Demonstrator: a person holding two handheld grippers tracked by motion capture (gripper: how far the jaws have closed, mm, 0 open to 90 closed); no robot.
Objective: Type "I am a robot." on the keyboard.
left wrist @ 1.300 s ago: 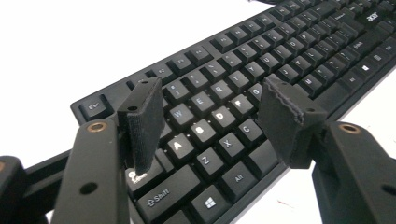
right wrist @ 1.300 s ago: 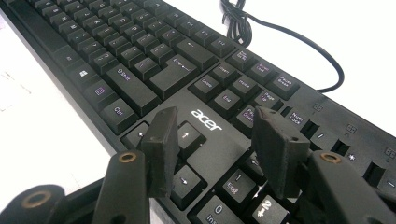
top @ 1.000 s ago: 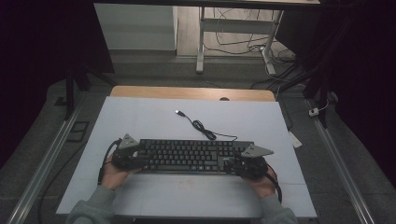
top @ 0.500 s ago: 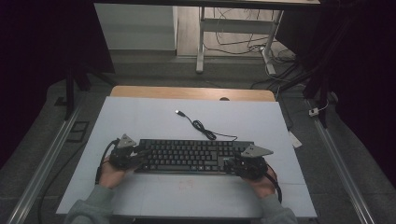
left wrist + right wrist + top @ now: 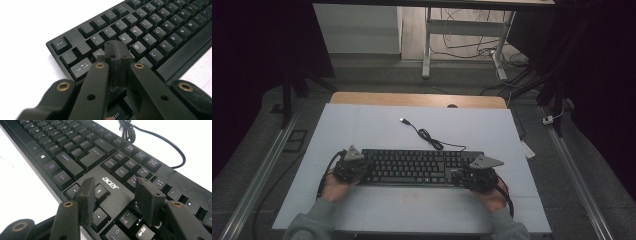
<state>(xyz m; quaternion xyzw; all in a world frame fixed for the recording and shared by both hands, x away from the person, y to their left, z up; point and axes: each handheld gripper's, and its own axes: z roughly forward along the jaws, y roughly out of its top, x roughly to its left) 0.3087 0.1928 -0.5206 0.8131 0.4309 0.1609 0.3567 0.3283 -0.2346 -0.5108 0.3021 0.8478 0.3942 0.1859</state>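
Low in the middle of the high view, the keyboard (image 5: 419, 166) lies flat on the desk (image 5: 362, 125). My left tongs (image 5: 117, 53) have just been closing and now sit clenched, nothing between them, tips over the keys near Tab. My right tongs (image 5: 115, 200) hang released above the arrow keys. Pressing down slanted could hit two keys, or shove the keyboard sideways, I judge.

We see a black keyboard (image 5: 421, 167) with white lettering on a pale white desk (image 5: 377, 125), its black cable (image 5: 429, 136) curling toward twelve o'clock.
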